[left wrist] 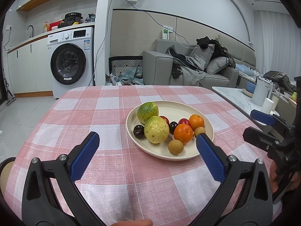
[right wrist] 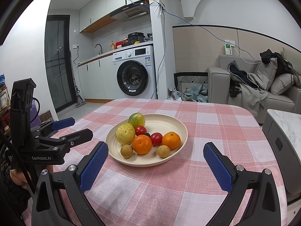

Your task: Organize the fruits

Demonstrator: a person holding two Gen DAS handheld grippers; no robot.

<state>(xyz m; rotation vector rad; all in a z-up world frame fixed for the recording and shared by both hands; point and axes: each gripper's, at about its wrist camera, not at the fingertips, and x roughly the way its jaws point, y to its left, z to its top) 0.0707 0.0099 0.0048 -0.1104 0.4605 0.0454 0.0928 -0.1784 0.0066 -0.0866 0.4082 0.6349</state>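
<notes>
A cream plate [left wrist: 188, 109] [right wrist: 169, 120] sits on the pink checked tablecloth [left wrist: 105, 105]. It holds two green-yellow fruits [left wrist: 156, 129] [right wrist: 125, 133], two oranges [left wrist: 183, 133] [right wrist: 142, 144], red tomatoes [right wrist: 156, 138], dark cherries [left wrist: 138, 130] and two brown longans [left wrist: 175, 146] [right wrist: 163, 151]. My left gripper [left wrist: 147, 143] is open and empty, just short of the plate's near rim. My right gripper [right wrist: 156, 150] is open and empty, its fingers either side of the plate's near edge. Each gripper shows in the other's view [left wrist: 263, 124] [right wrist: 67, 130].
A marble side table [left wrist: 235, 96] with a white kettle [left wrist: 260, 91] stands right of the table. A grey sofa [left wrist: 188, 66] with clothes and a washing machine [left wrist: 70, 60] lie beyond the far edge.
</notes>
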